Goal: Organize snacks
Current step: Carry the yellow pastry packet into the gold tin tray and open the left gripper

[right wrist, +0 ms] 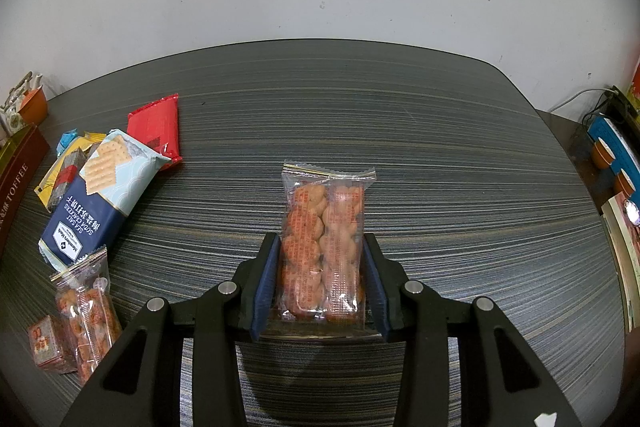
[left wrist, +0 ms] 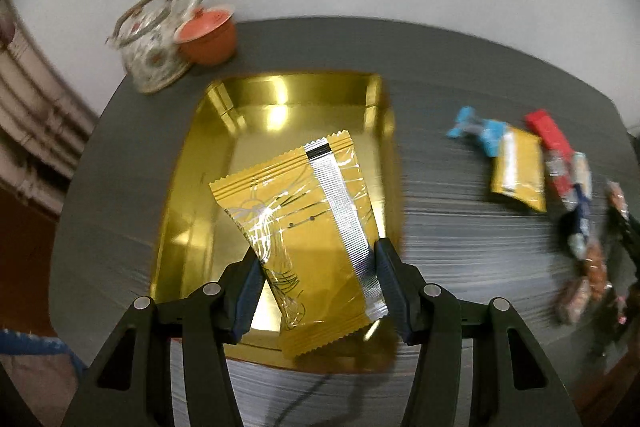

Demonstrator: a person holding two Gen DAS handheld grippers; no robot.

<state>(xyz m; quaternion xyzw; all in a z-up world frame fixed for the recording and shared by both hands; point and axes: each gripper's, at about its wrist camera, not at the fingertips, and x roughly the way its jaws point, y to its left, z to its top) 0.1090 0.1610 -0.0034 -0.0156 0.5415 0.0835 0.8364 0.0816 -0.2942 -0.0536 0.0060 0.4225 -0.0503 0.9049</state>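
My left gripper (left wrist: 318,263) is shut on a yellow snack packet (left wrist: 304,227) with a silver seam strip and holds it above the gold tray (left wrist: 224,131). My right gripper (right wrist: 320,267) is shut on a clear packet of twisted fried dough (right wrist: 322,247), held just above the striped grey table (right wrist: 440,147). A pile of snacks lies left in the right wrist view: a soda cracker pack (right wrist: 94,199), a red packet (right wrist: 156,127), a second yellow packet (right wrist: 60,167), another fried dough packet (right wrist: 86,311) and a small red box (right wrist: 46,345).
A glass teapot (left wrist: 150,43) and an orange lidded cup (left wrist: 208,35) stand behind the tray. A dark red toffee box (right wrist: 16,183) is at the left edge of the right wrist view. Books and small cups (right wrist: 612,163) sit on a side surface at the right.
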